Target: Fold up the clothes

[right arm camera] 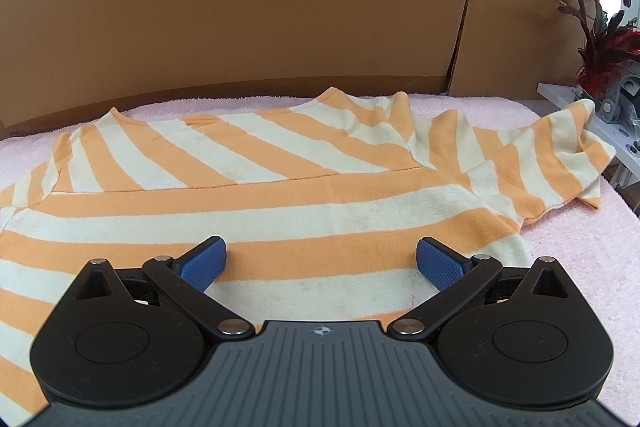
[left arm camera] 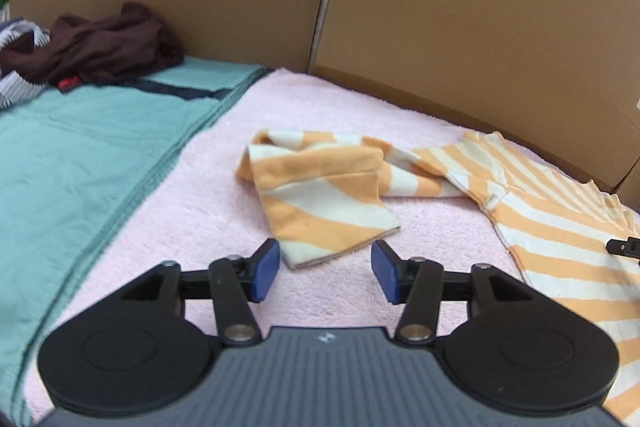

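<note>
An orange-and-cream striped shirt (right arm camera: 280, 187) lies spread on a pink towel (left arm camera: 328, 107). In the left wrist view its left sleeve (left arm camera: 320, 195) lies crumpled and folded over, and its body (left arm camera: 560, 227) runs off to the right. My left gripper (left arm camera: 325, 269) is open, with the sleeve's cuff edge just ahead of its blue pads. My right gripper (right arm camera: 320, 261) is open over the shirt's body, its blue pads low above the fabric. The right sleeve (right arm camera: 560, 163) stretches to the right. A tip of the right gripper (left arm camera: 624, 247) shows at the left view's right edge.
Cardboard panels (right arm camera: 240, 7) wall the back. A teal cloth (left arm camera: 88, 155) lies left of the towel, with a heap of dark brown clothes (left arm camera: 104, 43) and a striped garment (left arm camera: 16, 83) on it. A red-leafed plant (right arm camera: 604, 43) stands at the right on a white ledge.
</note>
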A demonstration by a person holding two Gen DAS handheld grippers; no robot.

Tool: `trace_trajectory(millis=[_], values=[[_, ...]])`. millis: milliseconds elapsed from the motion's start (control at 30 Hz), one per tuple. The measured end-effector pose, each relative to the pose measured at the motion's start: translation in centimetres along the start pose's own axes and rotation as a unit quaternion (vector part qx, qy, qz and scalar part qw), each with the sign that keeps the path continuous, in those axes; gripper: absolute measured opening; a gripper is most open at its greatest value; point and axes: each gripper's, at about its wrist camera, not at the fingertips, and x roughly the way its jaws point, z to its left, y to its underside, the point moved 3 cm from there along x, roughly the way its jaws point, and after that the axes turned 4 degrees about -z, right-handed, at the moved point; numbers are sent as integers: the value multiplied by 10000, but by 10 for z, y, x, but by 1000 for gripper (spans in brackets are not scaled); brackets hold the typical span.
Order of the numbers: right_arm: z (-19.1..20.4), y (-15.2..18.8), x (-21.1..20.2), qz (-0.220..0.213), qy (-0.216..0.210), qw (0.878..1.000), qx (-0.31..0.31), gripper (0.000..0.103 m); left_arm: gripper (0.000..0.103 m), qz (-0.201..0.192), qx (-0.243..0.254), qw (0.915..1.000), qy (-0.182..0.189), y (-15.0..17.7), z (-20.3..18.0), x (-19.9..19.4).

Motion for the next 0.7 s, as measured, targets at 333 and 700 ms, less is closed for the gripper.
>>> trace_trajectory(millis=[333,700], values=[[1,1,0,-9,0,10000,15,103,36,-24,-3,9995,-319,-18,-5,25],[2,0,3,50,21,10000,-32,103,4,-99,113,9963,-849,-21,-1,23]])
